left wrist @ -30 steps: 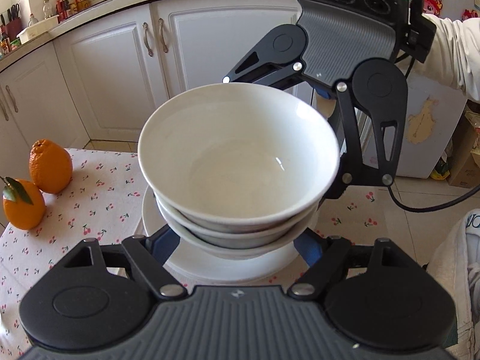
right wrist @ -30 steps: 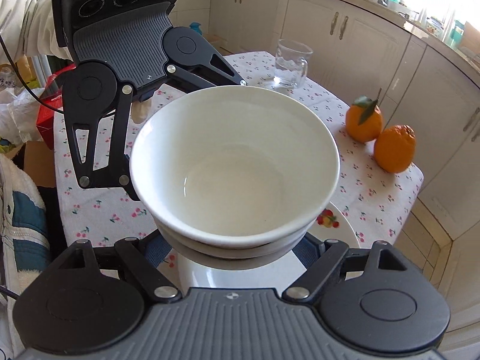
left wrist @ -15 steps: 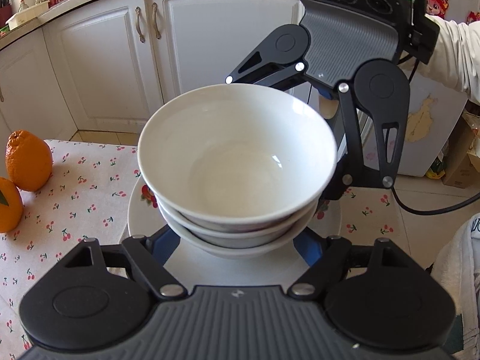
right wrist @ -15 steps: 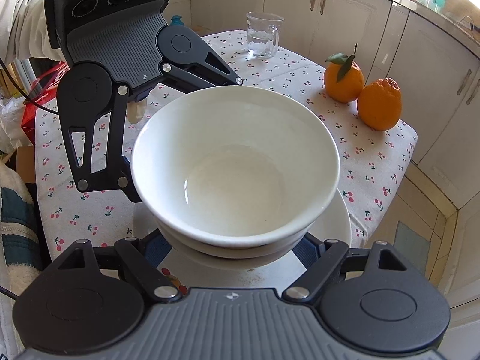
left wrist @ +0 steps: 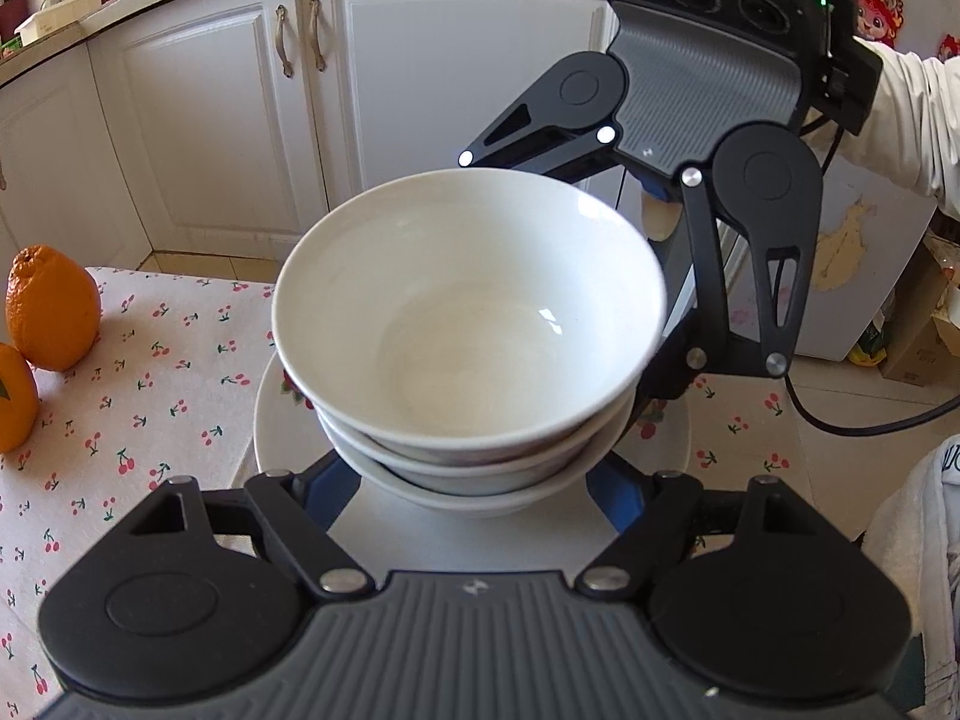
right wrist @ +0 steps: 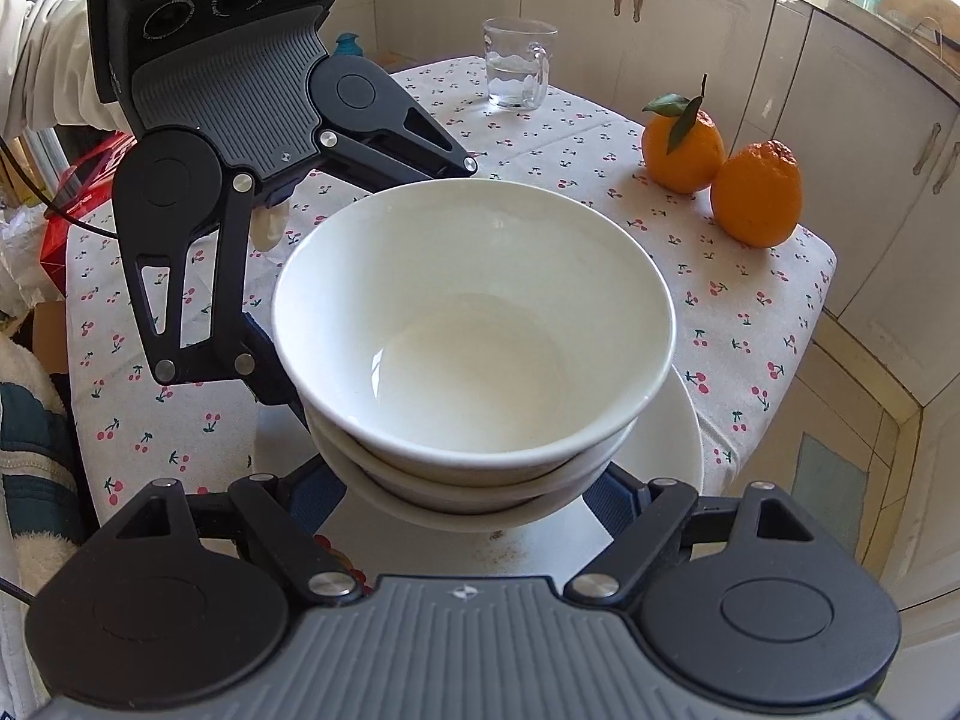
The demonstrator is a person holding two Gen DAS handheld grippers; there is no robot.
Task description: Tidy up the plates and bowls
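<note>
Bowls (left wrist: 471, 324); only the right view shows the glass mug (right wrist: 519, 63).

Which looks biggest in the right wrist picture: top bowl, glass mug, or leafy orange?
1. top bowl, though it's nearest the camera
2. leafy orange
3. glass mug
Orange and mug look close; the mug sits farther away.

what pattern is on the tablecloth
White with small red cherries on green stems, on the tablecloth; clearest in the right wrist view.

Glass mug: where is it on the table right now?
Only the right wrist view shows the glass mug, at the far end of the cherry-print tablecloth, beyond the stacked bowls and left of the two oranges.
</note>
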